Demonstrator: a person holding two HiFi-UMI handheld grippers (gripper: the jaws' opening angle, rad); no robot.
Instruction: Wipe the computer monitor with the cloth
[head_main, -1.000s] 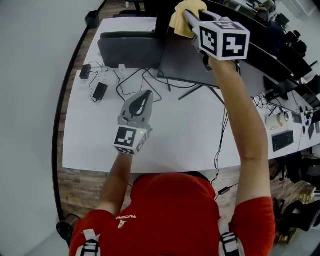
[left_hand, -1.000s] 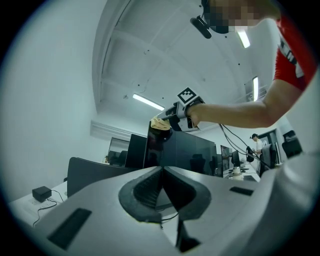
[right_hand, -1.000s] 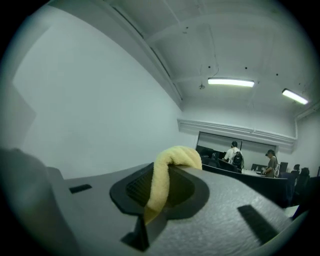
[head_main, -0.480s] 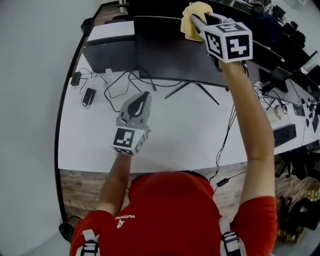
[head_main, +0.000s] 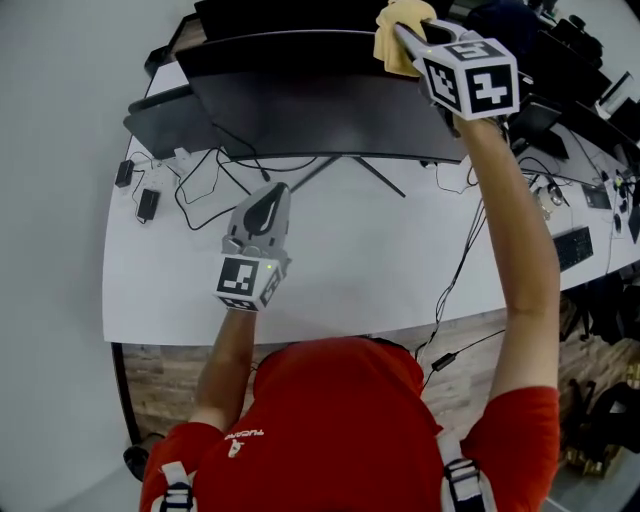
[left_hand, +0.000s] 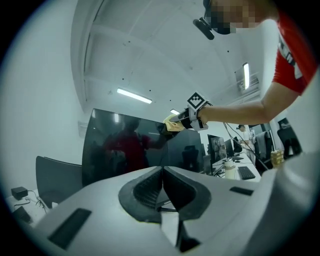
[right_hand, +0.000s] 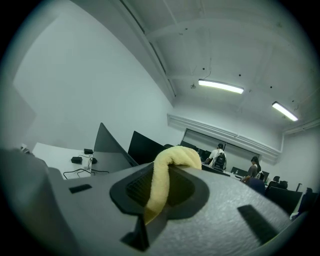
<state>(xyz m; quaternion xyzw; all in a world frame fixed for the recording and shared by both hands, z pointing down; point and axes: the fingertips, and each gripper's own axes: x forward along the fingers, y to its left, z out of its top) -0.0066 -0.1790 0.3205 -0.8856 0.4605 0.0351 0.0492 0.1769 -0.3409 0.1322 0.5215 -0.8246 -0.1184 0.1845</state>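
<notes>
The cloth (head_main: 392, 40) is soft, light and limp. Expect it to bunch or slip unless you pinch it deep through a doubled fold, as it sits now, clenched between the jaws of your right gripper (head_main: 404, 36). It lies at the top edge of the monitor (head_main: 320, 100), toward the right end. Treat the dark glossy screen as fragile and easily marked, so press lightly. Your left gripper (head_main: 270, 200) hangs over the white surface (head_main: 380, 270), jaws pressed together on nothing.

Office being indicated: curved monitor (head_main: 330, 100) being seen on white desk (head_main: 380, 270), keyboard (head_main: 573, 248) far right, cables (head_main: 200, 185) left, strip light (right_hand: 220, 86) being shown overhead.
</notes>
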